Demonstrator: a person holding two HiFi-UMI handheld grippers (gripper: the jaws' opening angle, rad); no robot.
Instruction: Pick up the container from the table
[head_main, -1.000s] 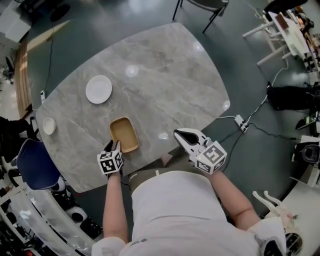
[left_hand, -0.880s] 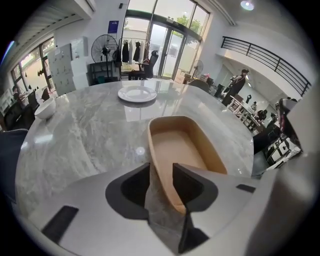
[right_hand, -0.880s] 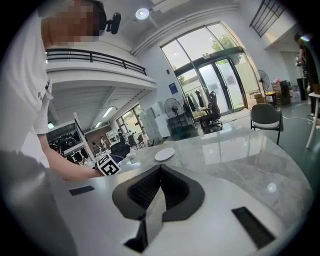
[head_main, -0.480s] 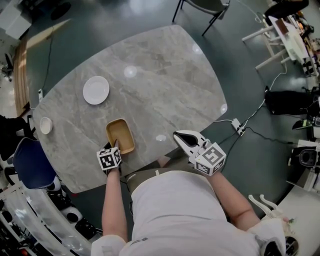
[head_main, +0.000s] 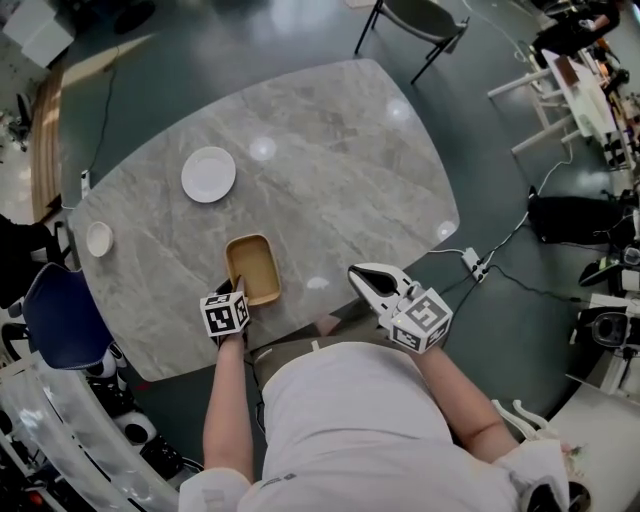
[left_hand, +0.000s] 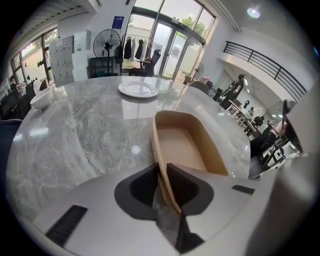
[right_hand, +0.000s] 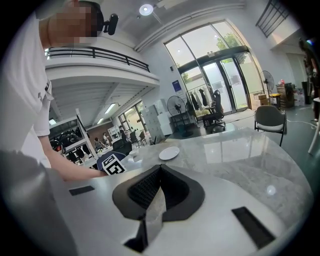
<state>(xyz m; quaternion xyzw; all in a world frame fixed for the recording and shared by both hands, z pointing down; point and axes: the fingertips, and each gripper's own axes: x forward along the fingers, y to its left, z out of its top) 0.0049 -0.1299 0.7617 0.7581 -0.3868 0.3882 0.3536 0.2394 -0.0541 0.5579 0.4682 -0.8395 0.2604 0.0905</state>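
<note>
As our left gripper (head_main: 236, 288) has just clamped the one container (head_main: 255, 265) near the table (head_main: 340, 150) edge, our right gripper (head_main: 358, 270) hangs shut; two dishes, plate (head_main: 208, 175) and bowl (head_main: 99, 238), lie beyond.

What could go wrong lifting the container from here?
The left claw has just been closing on one thin wall of the container, near its end; lifted from there it may tilt, flex or slip. The right claw is shut and away from it, so nothing steadies the far end.
</note>
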